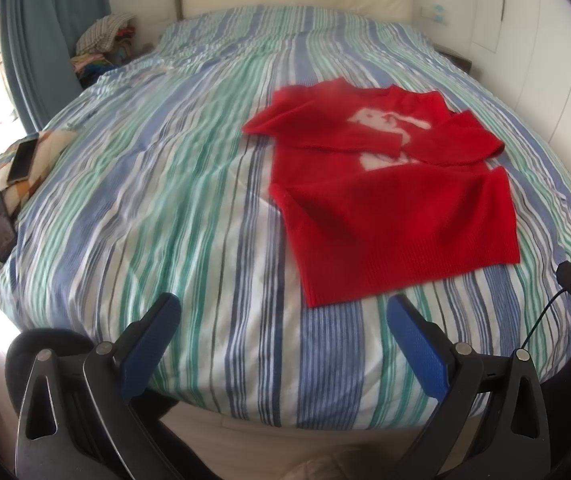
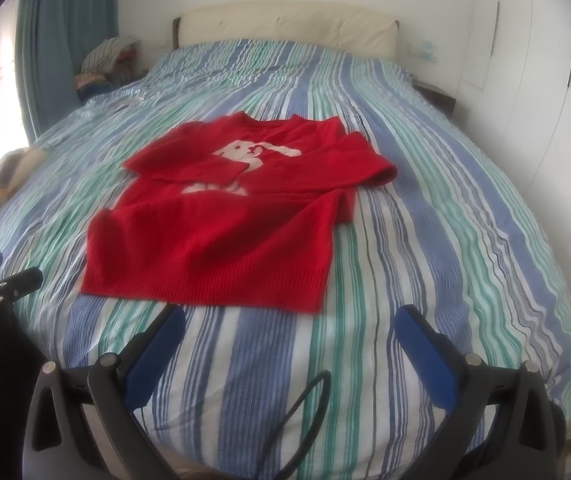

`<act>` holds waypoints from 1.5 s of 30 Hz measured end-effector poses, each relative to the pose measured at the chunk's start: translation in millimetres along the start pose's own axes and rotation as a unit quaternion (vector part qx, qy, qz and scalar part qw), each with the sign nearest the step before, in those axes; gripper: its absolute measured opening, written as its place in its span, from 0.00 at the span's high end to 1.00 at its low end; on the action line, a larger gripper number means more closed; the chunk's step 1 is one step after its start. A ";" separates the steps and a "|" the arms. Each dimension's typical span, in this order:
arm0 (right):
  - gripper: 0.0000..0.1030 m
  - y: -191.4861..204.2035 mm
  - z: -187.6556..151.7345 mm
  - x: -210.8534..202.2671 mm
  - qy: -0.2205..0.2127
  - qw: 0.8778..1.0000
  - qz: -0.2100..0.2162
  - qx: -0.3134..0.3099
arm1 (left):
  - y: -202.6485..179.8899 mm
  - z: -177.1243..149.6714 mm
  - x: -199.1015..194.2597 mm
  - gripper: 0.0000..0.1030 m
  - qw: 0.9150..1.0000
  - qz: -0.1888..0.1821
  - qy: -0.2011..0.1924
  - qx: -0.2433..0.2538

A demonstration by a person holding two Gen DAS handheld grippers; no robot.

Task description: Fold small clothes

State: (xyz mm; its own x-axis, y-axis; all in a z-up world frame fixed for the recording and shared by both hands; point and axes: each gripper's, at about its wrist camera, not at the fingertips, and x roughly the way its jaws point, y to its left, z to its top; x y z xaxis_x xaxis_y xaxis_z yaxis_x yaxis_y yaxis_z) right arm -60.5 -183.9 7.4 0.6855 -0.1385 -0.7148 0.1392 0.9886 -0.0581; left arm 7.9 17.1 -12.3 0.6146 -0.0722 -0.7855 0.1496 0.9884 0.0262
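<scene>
A red knit sweater (image 1: 397,200) with a white animal figure (image 1: 389,136) on its chest lies flat on a bed covered by a blue, green and white striped duvet (image 1: 165,208). Both sleeves are already folded inward across the chest, so the garment forms a rough rectangle whose long axis runs from the ribbed hem, at the foot end of the bed, up to the neckline nearer the cream headboard (image 2: 285,28). Two handheld grippers hover above the foot of the bed, just short of the hem, neither touching the sweater. The left gripper (image 1: 283,312) has its blue-padded fingers spread wide apart and holds nothing; from it the sweater lies ahead and off to the right, with the hem's left corner nearest. The right gripper (image 2: 291,322) is likewise spread wide and empty; from it the sweater lies ahead and slightly to the left, and the hem's right corner sits just beyond its fingers. The right gripper looks the nearer of the two to the hem. The likely next step is for each gripper to take its own hem corner and carry the hem up toward the neckline. Beside the sweater's left, at the bed's edge, two phones (image 1: 23,160) rest on a patterned cloth (image 1: 45,152).
</scene>
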 end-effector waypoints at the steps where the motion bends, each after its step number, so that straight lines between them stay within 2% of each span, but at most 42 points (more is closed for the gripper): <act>1: 0.00 0.6 -0.7 0.2 0.000 1.000 0.000 0.000 | 0.1 -0.2 0.0 0.00 1.000 0.000 0.000 0.000; 15: 0.00 1.3 -1.6 0.6 0.001 1.000 0.002 0.000 | 3.7 -2.2 2.6 0.00 1.000 -0.004 0.000 -0.005; 20: 0.00 -0.2 -1.9 -2.8 -0.008 1.000 0.000 -0.001 | 16.2 -2.4 22.2 0.00 0.999 -0.020 0.023 -0.022; 23: 0.00 -16.6 3.9 1.0 -0.012 1.000 0.000 0.008 | 24.2 1.1 42.6 0.01 0.998 -0.042 0.042 -0.030; 27: 0.00 -55.3 5.9 24.9 -0.001 0.999 0.009 0.048 | 24.4 7.3 71.9 0.01 0.993 -0.095 0.066 -0.031; 29: 0.00 -70.3 6.0 45.6 0.014 0.998 0.031 0.060 | 19.4 11.4 87.5 0.01 0.989 -0.125 0.075 -0.031; 31: 0.00 -78.2 6.1 67.4 0.026 0.995 0.079 0.063 | 15.1 15.9 103.5 0.03 0.984 -0.148 0.090 -0.035; 32: 0.00 -80.5 6.6 78.7 0.029 0.992 0.106 0.065 | 14.1 17.7 109.9 0.09 0.982 -0.156 0.096 -0.040; 33: 0.01 -81.8 7.4 90.5 0.033 0.988 0.133 0.068 | 13.3 19.7 114.3 0.23 0.981 -0.159 0.099 -0.044; 34: 0.03 -82.2 8.2 102.6 0.042 0.984 0.155 0.073 | 12.0 21.1 117.6 0.29 0.980 -0.163 0.102 -0.045; 36: 0.19 -77.7 10.4 123.1 0.056 0.976 0.195 0.074 | 8.3 22.8 120.7 0.45 0.981 -0.158 0.105 -0.037; 37: 0.23 -74.2 11.1 131.5 0.060 0.972 0.216 0.070 | 6.2 22.6 119.8 0.52 0.982 -0.152 0.105 -0.031; 38: 0.31 -70.7 11.1 138.8 0.069 0.969 0.228 0.069 | 4.0 22.0 118.0 0.72 0.982 -0.155 0.106 -0.024; 39: 0.40 -67.3 10.6 143.5 0.076 0.966 0.236 0.069 | 2.9 21.4 117.7 0.96 0.981 -0.161 0.109 -0.018; 40: 0.49 -63.8 9.9 145.9 0.081 0.962 0.253 0.065 | 2.4 20.5 115.3 0.96 0.980 -0.166 0.113 -0.014; 41: 0.78 -61.0 9.9 146.5 0.087 0.959 0.264 0.057 | 4.5 20.4 111.2 0.96 0.980 -0.166 0.113 -0.013; 42: 0.94 -59.0 10.0 144.7 0.093 0.962 0.252 0.047 | 6.8 20.7 104.9 0.97 0.979 -0.170 0.112 -0.010; 45: 0.94 -65.8 13.0 119.5 0.098 0.961 0.254 0.047 | 21.4 23.9 79.3 0.97 0.975 -0.193 0.109 -0.004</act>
State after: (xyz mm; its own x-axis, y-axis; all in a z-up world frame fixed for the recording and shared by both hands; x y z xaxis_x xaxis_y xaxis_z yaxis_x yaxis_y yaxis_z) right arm 21.5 -266.2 -65.2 0.5351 0.3834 -0.7528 -0.1068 0.9146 0.3899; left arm 78.4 29.4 -59.3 0.3341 -0.4093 -0.8490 0.3301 0.8946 -0.3013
